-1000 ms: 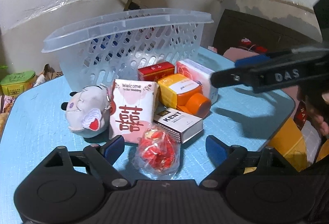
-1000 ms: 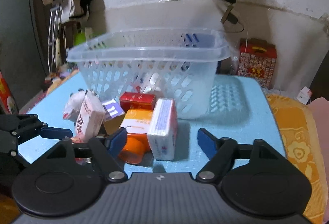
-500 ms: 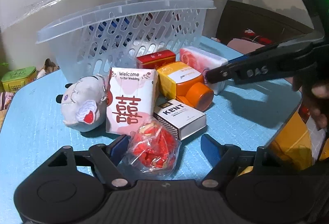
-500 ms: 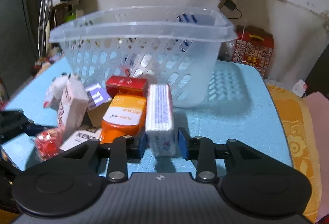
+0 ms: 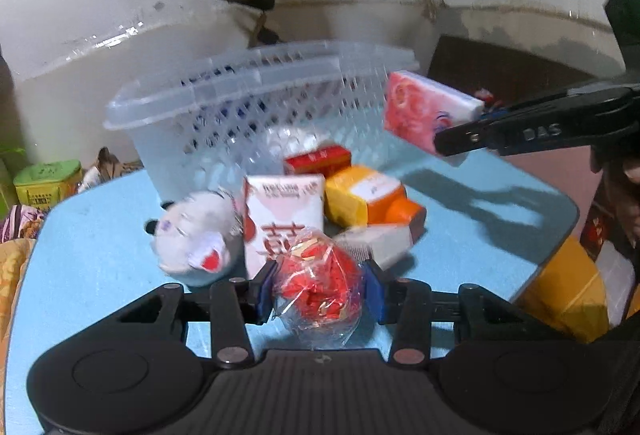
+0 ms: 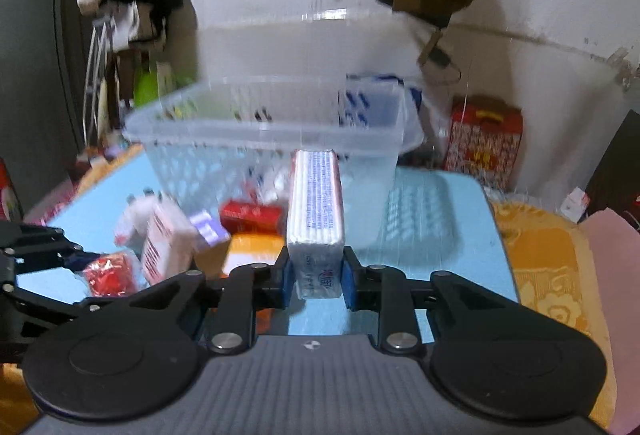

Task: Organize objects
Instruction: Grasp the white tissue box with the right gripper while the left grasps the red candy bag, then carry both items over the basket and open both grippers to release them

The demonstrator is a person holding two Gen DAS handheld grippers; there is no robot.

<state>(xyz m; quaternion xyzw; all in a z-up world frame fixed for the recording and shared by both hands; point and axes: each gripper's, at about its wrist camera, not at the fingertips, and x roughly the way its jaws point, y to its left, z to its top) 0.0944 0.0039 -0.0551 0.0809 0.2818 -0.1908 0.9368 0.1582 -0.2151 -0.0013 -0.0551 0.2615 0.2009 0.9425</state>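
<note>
- Left wrist view: our left gripper (image 5: 320, 289) has just closed, pinching the red candy bag (image 5: 320, 285) between its fingers
- Our right gripper (image 6: 316, 277), also just closed, pinches the tissue pack (image 6: 316, 211)

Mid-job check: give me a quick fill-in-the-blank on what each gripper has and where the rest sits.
1. The left gripper is shut on the ____ candy bag.
2. The right gripper holds the tissue pack ____ the table.
3. The plush lies on the table outside the ____.

Missing: red; above; basket
</note>
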